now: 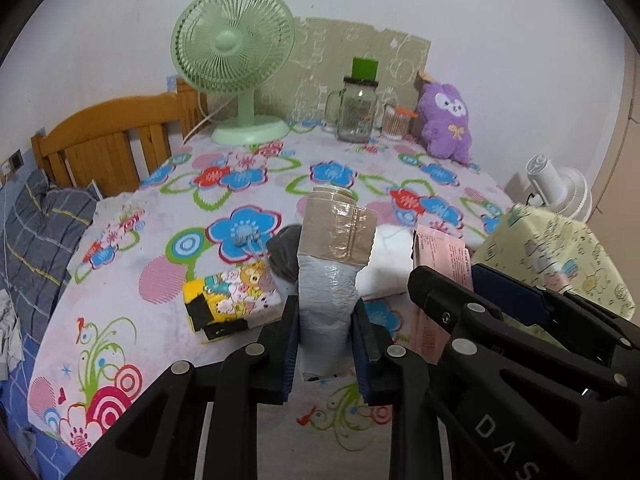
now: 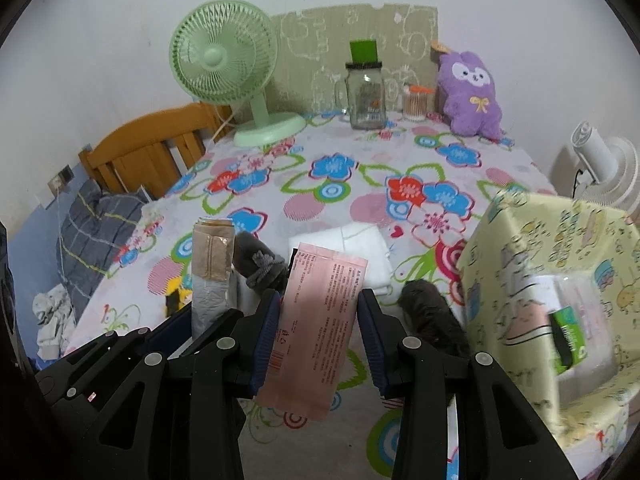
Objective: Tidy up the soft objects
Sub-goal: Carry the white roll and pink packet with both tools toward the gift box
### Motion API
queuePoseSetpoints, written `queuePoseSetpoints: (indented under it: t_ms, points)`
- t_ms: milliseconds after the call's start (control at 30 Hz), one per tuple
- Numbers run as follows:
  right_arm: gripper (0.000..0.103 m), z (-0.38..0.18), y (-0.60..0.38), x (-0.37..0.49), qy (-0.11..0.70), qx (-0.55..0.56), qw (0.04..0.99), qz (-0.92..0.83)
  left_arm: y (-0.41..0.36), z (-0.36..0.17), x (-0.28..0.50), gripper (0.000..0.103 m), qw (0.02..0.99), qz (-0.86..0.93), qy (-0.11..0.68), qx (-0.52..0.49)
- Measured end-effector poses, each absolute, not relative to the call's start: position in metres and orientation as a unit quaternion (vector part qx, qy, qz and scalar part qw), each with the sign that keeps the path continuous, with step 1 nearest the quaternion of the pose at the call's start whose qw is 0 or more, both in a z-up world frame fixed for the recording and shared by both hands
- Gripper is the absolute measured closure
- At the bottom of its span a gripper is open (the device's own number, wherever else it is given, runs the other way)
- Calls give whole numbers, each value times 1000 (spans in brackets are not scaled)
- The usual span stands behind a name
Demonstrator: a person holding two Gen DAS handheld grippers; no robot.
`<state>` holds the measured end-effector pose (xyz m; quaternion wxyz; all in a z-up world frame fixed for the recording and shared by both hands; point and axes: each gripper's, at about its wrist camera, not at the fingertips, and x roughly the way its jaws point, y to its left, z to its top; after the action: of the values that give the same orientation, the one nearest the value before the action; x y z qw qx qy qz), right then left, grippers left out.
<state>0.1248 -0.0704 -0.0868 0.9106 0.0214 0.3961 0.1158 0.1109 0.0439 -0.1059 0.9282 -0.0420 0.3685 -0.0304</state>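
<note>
My left gripper is shut on a grey taped parcel and holds it upright above the flowered tablecloth. My right gripper is shut on a pink packet, also lifted; the right gripper shows in the left wrist view just right of the left one. A yellow-green storage box stands at the right with a tissue pack inside. On the cloth lie a yellow cartoon pouch, grey socks, a dark fuzzy item and a white folded cloth.
At the table's back stand a green fan, a glass jar, a cotton swab tub and a purple plush. A wooden bed frame with grey bedding is at left. A white fan stands at right.
</note>
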Motion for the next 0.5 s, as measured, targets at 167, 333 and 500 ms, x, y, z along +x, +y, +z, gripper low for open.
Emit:
queuePoseSetpoints:
  t_ms: [167,333,500]
  points:
    - [60,-67,-79,115,382,21,917,114,35,-85,100,80,935,-32,353,-33]
    - [60,-43,-89,103,360,24,925,116,27,-64,90,80,941,-32,334,-28]
    - [60,-24,-99,92,343,23,931,118,16,-46,80,80,946,-35,320,-23]
